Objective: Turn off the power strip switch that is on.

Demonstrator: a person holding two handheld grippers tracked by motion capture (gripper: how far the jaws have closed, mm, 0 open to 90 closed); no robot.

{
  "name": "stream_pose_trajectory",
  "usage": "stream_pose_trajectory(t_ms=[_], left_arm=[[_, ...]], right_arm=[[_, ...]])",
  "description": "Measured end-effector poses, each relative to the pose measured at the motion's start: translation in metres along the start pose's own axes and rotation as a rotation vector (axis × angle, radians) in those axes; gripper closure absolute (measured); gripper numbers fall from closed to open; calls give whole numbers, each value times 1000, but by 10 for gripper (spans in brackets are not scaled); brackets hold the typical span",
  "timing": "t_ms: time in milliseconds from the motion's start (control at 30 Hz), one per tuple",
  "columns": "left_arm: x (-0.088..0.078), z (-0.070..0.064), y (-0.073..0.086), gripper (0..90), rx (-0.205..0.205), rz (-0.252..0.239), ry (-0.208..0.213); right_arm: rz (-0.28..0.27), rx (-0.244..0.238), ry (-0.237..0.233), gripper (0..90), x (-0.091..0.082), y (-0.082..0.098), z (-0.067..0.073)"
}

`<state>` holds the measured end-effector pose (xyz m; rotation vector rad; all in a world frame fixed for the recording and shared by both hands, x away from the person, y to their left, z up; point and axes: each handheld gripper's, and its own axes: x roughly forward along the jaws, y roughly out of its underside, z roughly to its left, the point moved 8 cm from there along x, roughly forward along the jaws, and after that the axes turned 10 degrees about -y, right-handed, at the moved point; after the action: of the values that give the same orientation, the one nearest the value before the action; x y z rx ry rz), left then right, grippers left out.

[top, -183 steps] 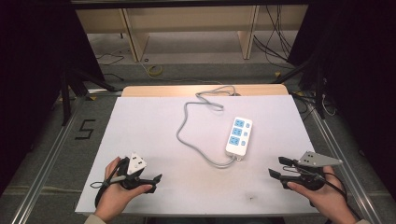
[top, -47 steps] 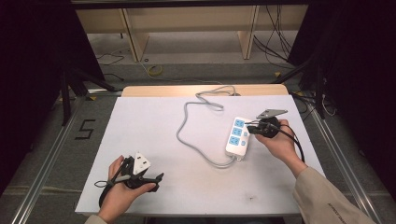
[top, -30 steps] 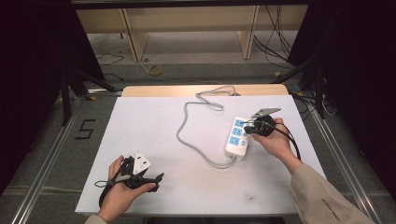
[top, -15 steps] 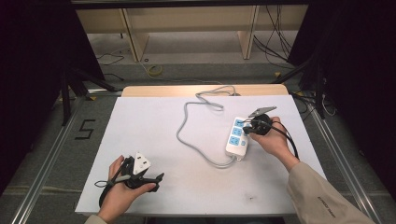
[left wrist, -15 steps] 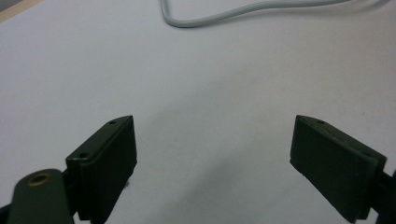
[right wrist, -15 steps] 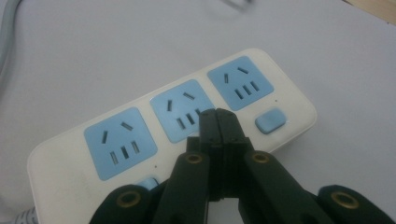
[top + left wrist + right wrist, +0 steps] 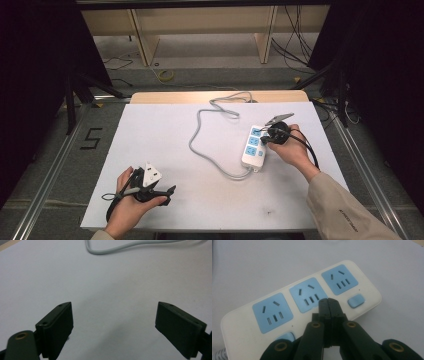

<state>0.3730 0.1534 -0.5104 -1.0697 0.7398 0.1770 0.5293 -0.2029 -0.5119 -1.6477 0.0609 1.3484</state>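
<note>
White table carries a white power strip with blue sockets; right gripper closed above it, left gripper wide open near left.

white table top is seen w/ a bare wood strip along its far edge. grey floor around it; a black "5" mark is taped on the floor at the left. metal rails run along both sides of the table. beyond the far edge, light wooden shelf uprights are seen, w/ a yellow cable coil on the floor nearby & dark cables hung at the right. black curtains are seen at both sides.
</note>
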Motion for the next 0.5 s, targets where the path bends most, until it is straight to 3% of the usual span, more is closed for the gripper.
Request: stream_pose_trajectory(t_ms=[500], left_arm=[[0,0,0,145,0,1,1]], right_arm=[[52,16,23,900,1,-3,-4]])
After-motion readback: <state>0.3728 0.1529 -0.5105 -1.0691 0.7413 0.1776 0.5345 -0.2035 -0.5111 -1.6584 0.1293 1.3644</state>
